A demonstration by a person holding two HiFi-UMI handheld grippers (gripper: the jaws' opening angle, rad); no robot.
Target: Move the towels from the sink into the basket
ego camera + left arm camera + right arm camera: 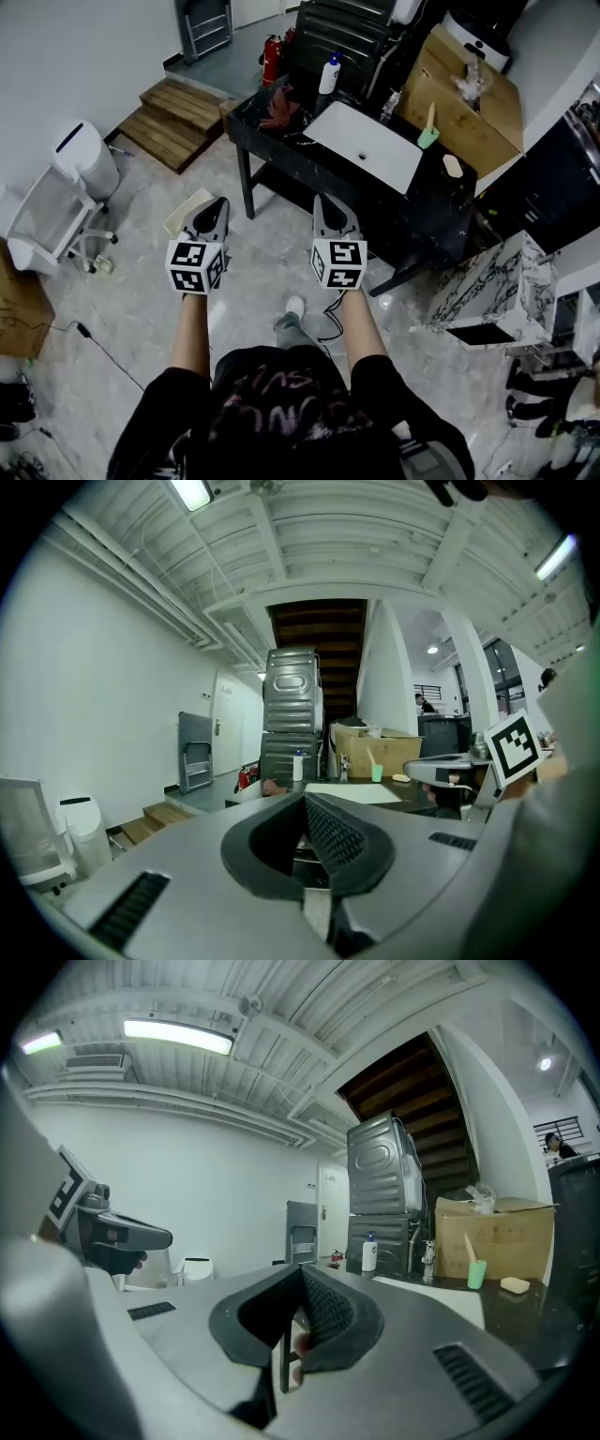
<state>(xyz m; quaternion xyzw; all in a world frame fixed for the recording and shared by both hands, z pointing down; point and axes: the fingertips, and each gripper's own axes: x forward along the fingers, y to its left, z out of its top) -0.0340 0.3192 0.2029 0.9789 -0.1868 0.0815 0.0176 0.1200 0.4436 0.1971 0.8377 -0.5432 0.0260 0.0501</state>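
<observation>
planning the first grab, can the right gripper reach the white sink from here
Probably not yet: the right gripper, jaws shut, hovers over the floor short of the black counter holding the sink. Nothing blocks the way; a step closer should do.

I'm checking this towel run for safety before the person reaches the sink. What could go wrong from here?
A black cable lies on the floor by the person's feet; stepping forward might snag it.
The left gripper and right gripper are both shut; unless opened, they would likely push rather than grasp.
The white bottle and green cup stand close to the sink and may be knocked over.
</observation>
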